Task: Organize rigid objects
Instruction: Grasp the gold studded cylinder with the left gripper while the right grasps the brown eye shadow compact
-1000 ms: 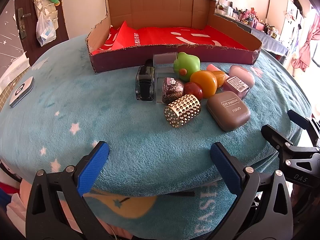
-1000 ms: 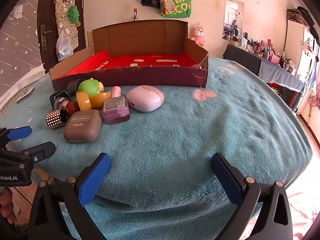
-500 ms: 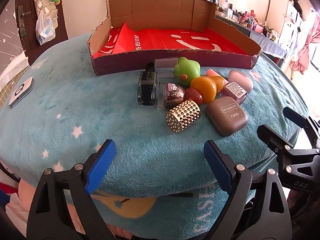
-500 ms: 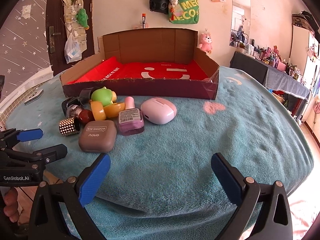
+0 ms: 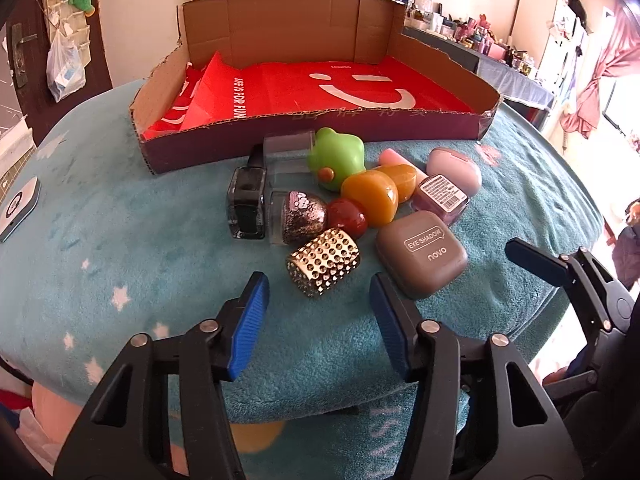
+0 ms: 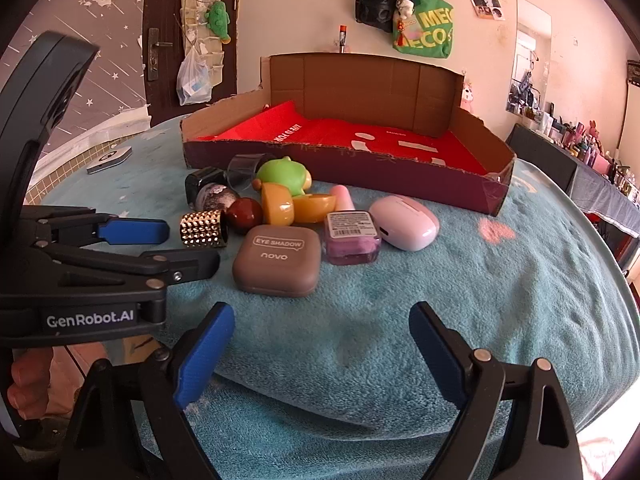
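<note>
A cluster of small objects lies on the teal blanket before a cardboard tray (image 5: 440,62) with red lining. It holds a gold studded cylinder (image 5: 323,267), a brown eye-shadow case (image 5: 421,254), a green frog toy (image 5: 336,158), an amber piece (image 5: 370,197), a red ball (image 5: 348,218), a glitter bottle (image 5: 302,216), a dark bottle (image 5: 246,202), a purple labelled jar (image 6: 352,236) and a pink case (image 6: 404,222). My left gripper (image 5: 318,304) is open, just short of the gold cylinder. My right gripper (image 6: 320,340) is open and empty, near the eye-shadow case (image 6: 276,260).
A small white device (image 5: 18,208) lies at the blanket's left edge. The blanket's near edge drops off below both grippers. A door and hanging bags are on the far wall, a cluttered shelf at the right.
Both grippers have moved forward toward the cluster. The left gripper's jaws have narrowed and now frame the gold cylinder. The objects have not moved.
</note>
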### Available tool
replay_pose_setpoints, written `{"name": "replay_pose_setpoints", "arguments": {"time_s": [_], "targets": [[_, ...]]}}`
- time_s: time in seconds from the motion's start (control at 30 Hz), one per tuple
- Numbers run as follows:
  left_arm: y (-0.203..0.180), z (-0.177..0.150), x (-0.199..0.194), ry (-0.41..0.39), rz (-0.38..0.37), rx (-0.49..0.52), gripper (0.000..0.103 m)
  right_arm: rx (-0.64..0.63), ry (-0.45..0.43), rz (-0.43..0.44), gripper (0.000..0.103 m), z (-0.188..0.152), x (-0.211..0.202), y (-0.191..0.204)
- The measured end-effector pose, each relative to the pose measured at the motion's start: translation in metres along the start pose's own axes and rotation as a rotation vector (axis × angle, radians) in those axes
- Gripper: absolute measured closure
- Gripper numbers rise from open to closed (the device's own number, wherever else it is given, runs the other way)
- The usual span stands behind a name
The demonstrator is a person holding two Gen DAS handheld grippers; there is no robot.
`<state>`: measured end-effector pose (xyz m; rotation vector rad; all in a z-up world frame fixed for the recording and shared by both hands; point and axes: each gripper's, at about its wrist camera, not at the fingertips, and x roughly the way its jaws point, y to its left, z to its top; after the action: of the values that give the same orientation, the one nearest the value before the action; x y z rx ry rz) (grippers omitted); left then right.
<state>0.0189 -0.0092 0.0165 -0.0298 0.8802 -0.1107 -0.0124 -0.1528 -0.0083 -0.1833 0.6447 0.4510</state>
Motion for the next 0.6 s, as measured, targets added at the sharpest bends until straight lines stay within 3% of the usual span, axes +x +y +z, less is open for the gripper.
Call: {"name": "replay_pose_setpoints", "arguments": {"time_s": [0.17, 0.6], "targets": [[0.002, 0.004, 0.005, 0.005, -0.017, 0.005, 0.065, -0.015, -0.012, 0.033, 0.019, 0.003, 0.006, 0.009], [0.007, 0.004, -0.003, 0.01, -0.073, 0.012, 0.067, -0.068, -0.044, 0.054, 0.038, 0.02, 0.027, 0.013]]}}
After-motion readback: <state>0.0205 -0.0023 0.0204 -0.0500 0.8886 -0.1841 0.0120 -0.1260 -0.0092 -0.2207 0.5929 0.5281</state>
